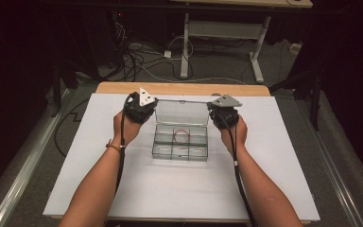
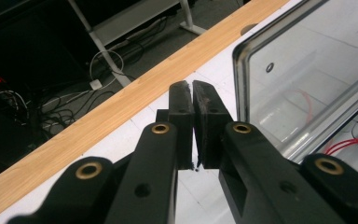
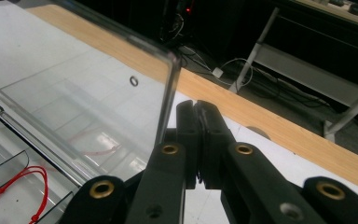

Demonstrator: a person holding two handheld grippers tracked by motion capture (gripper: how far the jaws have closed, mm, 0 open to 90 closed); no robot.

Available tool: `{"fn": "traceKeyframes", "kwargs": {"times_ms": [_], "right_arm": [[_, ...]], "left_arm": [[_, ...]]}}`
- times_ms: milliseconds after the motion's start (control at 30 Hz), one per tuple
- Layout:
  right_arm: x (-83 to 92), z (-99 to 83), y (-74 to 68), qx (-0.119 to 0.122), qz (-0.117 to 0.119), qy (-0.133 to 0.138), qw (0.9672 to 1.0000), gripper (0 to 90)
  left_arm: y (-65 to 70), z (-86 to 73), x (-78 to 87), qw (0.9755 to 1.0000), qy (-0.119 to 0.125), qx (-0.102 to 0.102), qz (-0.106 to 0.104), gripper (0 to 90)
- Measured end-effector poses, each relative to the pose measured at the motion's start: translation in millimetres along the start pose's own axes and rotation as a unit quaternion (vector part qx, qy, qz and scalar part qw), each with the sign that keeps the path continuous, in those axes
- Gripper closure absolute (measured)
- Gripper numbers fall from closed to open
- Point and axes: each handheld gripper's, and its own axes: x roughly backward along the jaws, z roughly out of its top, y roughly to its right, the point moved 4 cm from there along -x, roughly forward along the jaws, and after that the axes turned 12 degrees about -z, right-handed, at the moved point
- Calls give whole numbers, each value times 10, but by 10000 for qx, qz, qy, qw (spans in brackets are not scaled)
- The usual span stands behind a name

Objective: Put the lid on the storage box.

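A clear plastic compartment box [image 1: 180,142] is sitting mid-table, its lid [image 1: 181,112] standing open and a red string loop [image 1: 181,136] lying inside. Both the left gripper [image 2: 192,86] and right gripper [image 3: 197,106] are clenched empty, flanking the lid's side edges. The box is looking light, stiff and slick, so pushing the lid's top corners should suit best.

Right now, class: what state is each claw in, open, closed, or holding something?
Left claw: closed, empty, beside the clear lid.
Right claw: closed, empty, beside the lid's other edge.
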Motion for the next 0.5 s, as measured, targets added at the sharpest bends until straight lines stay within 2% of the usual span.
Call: {"fn": "traceKeyframes", "kwargs": {"times_ms": [133,333,500], "right_arm": [[50,-4,-31,-37,-152,56,9999,898],[92,-31,-49,-129,-86,76,9999,900],[139,-53,-66,-120,-54,112,9999,900]], "left_arm": [[34,-17,30,10000,46,14,46,848],[103,-31,70,9997,-57,20,221,849],[138,-68,100,9999,-5,46,163,851]]}}
